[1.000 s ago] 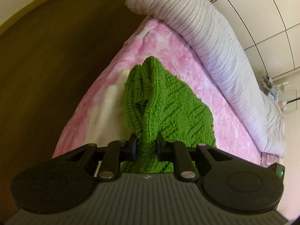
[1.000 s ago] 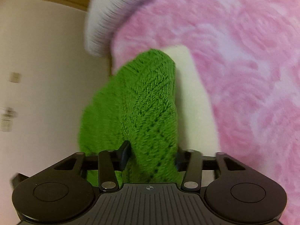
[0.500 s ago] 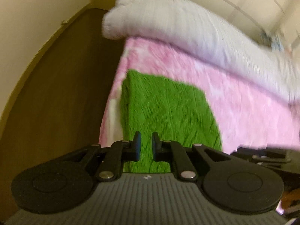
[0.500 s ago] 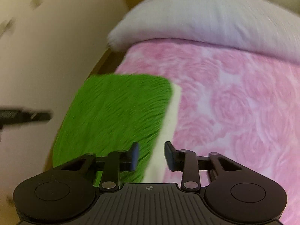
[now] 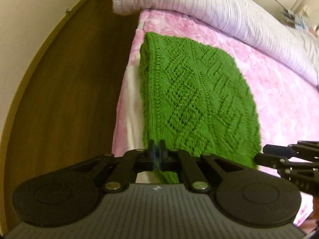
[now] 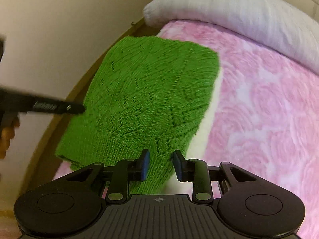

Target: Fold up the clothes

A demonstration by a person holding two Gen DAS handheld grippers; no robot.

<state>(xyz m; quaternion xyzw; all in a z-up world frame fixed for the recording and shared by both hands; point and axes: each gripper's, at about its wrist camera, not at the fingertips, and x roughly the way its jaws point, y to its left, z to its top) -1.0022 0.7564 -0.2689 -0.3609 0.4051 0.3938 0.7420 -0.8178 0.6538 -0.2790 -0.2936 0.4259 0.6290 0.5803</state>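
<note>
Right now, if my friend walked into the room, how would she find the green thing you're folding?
Look at the bed with the pink rose-patterned blanket and the long white striped bolster across its far end. Near the blanket's edge by the wooden floor lies the green knitted garment, folded into a rectangle. It is the only green thing there, chunky yarn with a diamond pattern.

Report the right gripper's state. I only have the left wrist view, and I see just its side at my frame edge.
Observer: The right gripper is open. Its jaws are apart, and the near edge of the green knit garment lies between them, unclamped.
Operator: Check the left gripper from that side.
Observer: The tip of the left gripper meets the garment's left edge. A hand shows behind it at the frame edge.
</note>
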